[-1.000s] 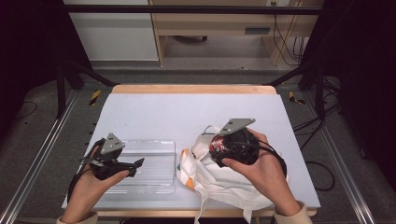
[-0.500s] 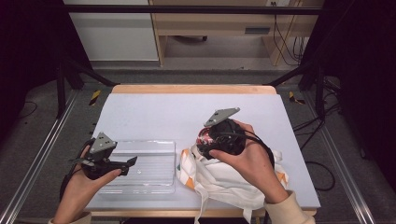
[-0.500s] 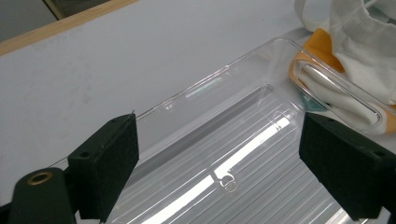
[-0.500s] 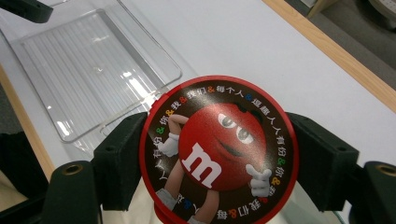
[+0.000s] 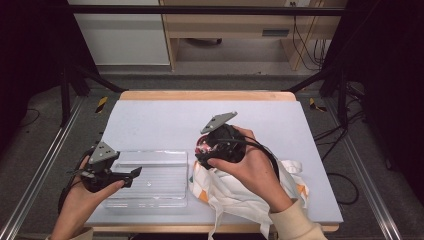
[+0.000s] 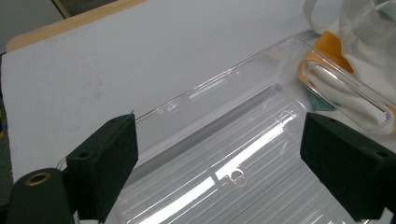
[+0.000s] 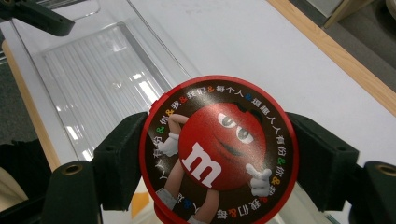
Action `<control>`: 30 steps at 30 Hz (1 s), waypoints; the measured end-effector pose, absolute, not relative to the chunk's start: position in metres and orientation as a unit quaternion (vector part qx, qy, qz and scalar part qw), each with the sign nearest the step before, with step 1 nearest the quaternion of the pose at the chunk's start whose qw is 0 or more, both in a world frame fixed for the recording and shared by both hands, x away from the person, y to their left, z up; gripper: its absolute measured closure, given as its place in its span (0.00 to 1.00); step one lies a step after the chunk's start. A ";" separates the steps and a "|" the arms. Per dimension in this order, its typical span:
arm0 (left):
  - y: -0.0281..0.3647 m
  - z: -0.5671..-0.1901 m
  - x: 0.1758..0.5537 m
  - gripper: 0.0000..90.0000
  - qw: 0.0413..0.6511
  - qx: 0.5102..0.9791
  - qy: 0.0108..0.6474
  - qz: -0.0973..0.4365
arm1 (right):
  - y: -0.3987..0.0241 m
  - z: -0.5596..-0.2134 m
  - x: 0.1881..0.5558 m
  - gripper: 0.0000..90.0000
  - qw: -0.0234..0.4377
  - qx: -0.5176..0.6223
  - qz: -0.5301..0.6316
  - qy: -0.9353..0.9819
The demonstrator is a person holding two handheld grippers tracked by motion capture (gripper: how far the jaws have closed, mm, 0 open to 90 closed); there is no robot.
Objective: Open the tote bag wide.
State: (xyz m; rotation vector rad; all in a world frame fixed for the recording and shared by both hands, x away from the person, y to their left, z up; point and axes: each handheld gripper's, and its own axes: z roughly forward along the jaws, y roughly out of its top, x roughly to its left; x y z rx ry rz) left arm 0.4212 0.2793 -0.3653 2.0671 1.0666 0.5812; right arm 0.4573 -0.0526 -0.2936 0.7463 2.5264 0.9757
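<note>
A pale grey table top [image 5: 165,112] with a wooden edge stands centre frame in a dark room, cables trailing at right. The right gripper [image 7: 217,154] clasps a red M&M's tin [image 7: 218,148] over the clear plastic tray [image 5: 150,175]; the left gripper [image 6: 229,172] gapes empty at lower left.

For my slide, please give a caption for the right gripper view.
The right gripper holds a round red candy tin above a clear plastic tray.

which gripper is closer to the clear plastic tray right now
Left. The left gripper hangs open over the clear tray's left edge; the right gripper, clamping a red round tin, sits just beyond its right edge.
</note>
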 end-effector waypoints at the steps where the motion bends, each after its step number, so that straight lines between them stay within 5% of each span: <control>1: 0.281 -0.365 0.421 0.12 0.362 0.804 0.413 0.226 | -0.050 -0.294 0.458 0.29 0.165 0.260 0.343 0.888; 30: 0.304 -0.361 0.419 0.11 0.382 0.781 0.438 0.228 | -0.003 -0.304 0.469 0.29 0.154 0.245 0.353 0.890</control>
